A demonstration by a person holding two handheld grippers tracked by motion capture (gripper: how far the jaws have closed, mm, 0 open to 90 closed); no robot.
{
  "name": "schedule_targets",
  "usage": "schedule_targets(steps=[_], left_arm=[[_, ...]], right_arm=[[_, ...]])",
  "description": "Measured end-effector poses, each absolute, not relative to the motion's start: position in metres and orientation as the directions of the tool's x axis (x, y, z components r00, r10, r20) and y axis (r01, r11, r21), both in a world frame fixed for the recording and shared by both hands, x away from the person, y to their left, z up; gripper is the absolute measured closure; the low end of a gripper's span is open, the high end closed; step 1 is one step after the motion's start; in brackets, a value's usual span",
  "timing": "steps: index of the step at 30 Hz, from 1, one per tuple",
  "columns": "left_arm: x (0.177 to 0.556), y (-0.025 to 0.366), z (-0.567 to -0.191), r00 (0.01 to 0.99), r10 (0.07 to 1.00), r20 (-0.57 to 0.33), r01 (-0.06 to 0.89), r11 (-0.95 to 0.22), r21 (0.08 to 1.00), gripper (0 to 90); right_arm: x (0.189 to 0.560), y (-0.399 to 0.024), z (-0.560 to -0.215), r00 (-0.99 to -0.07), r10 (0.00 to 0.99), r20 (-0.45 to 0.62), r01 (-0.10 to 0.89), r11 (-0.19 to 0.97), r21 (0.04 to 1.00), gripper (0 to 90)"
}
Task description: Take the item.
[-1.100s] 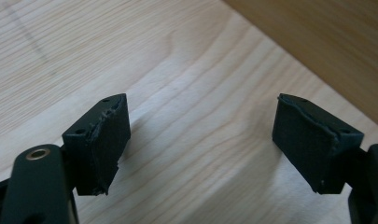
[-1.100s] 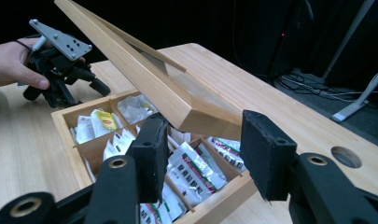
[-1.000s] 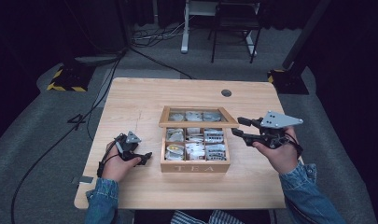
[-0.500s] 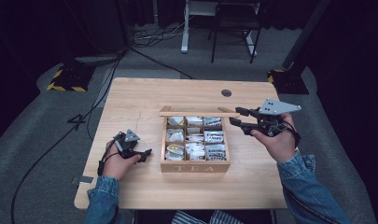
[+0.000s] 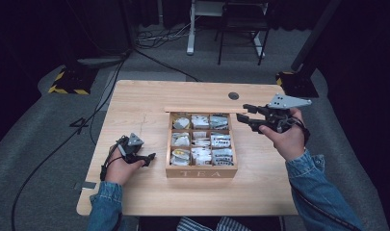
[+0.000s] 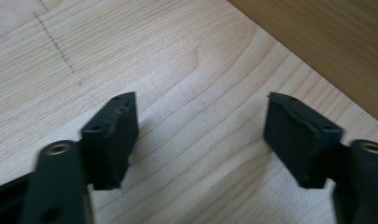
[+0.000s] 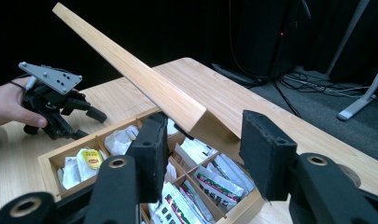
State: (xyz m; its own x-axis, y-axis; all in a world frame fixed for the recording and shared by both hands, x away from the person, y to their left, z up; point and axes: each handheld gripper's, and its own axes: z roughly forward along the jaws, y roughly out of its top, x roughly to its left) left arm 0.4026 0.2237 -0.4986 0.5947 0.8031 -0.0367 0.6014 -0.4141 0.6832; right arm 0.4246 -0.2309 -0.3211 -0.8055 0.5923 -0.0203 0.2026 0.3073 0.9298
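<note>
A wooden tea box (image 5: 201,171) sits mid-tabletop (image 5: 149,98) w/ its lid (image 7: 130,65) raised upright at the far edge, compartments packed w/ tea bags (image 5: 207,144). Right claw (image 5: 246,116), jaws wide & holding nothing, hovers just off the box's far-right corner; in the right gripper view the lid's end sits between & beyond its jaws, not touching. Left claw (image 5: 145,158), also wide & empty, rests low on bare wood just left of the box, pointing toward it.
</note>
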Motion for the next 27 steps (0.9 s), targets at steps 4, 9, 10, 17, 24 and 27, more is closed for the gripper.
schedule_targets(steps=[4,9,10,17,24,27], left_arm=[[0.401,0.225,-0.496,0.602,0.797,-0.048,0.598,-0.410,0.688,30.8],[0.397,0.227,-0.487,0.601,0.798,-0.050,0.585,-0.397,0.707,30.7],[0.395,0.227,-0.485,0.603,0.796,-0.055,0.584,-0.393,0.710,30.7],[0.390,0.222,-0.471,0.627,0.776,-0.061,0.570,-0.404,0.715,31.9],[0.382,0.219,-0.447,0.661,0.748,-0.063,0.521,-0.397,0.756,32.0],[0.378,0.216,-0.439,0.672,0.737,-0.075,0.506,-0.382,0.773,32.1]], right_arm=[[0.426,-0.231,-0.320,-0.806,0.592,-0.018,0.205,0.309,0.929,52.9],[0.427,-0.231,-0.320,-0.806,0.591,-0.018,0.204,0.307,0.930,52.7],[0.427,-0.231,-0.320,-0.806,0.592,-0.016,0.206,0.305,0.930,52.7],[0.427,-0.231,-0.322,-0.807,0.591,-0.013,0.212,0.310,0.927,52.7],[0.427,-0.230,-0.321,-0.804,0.595,-0.017,0.211,0.311,0.927,52.7],[0.426,-0.230,-0.321,-0.803,0.596,-0.015,0.212,0.309,0.927,52.7]])
